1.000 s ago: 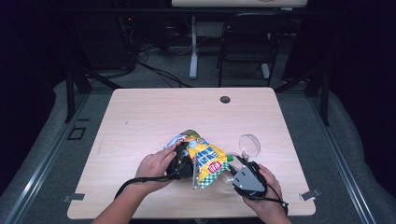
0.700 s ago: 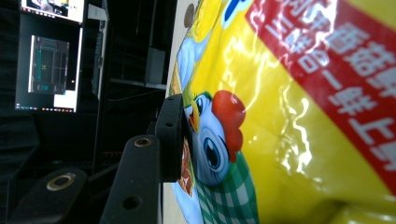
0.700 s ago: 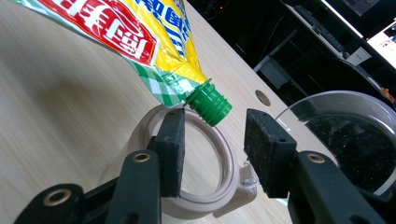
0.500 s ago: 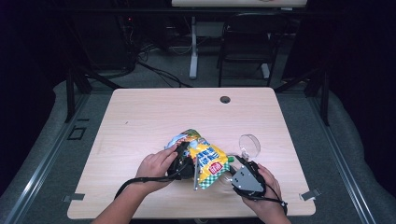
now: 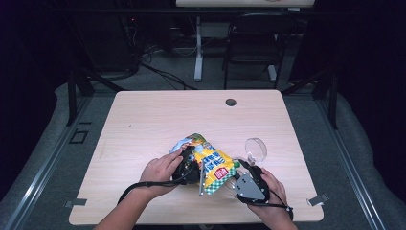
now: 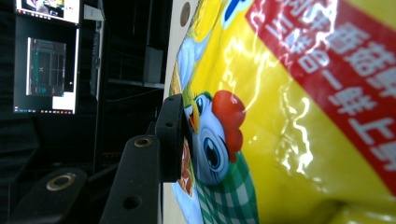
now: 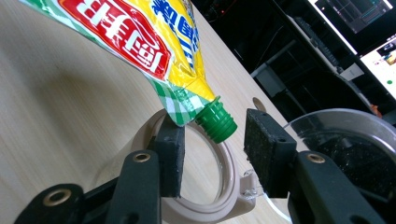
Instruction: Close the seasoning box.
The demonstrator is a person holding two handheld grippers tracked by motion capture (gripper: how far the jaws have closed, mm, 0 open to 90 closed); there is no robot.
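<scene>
Yellow foil seasoning pouch (image 5: 210, 163), printed with a cartoon rooster and a red label band, is held tilted above the front middle of the wooden table (image 5: 143, 120). The left gripper (image 5: 186, 171) clamps the pouch's body; in the left gripper view one black pad presses flat against the rooster print (image 6: 219, 140). The pouch's green screw cap (image 7: 217, 121) points down and toward the right gripper (image 7: 212, 154), lying between its two jaws with a gap on either side, so that gripper stands open and touches nothing. Under the cap sits a clear glass jar (image 7: 196, 205) with a beige rim ring, its hinged clear lid (image 5: 256, 148) swung open beside it.
</scene>
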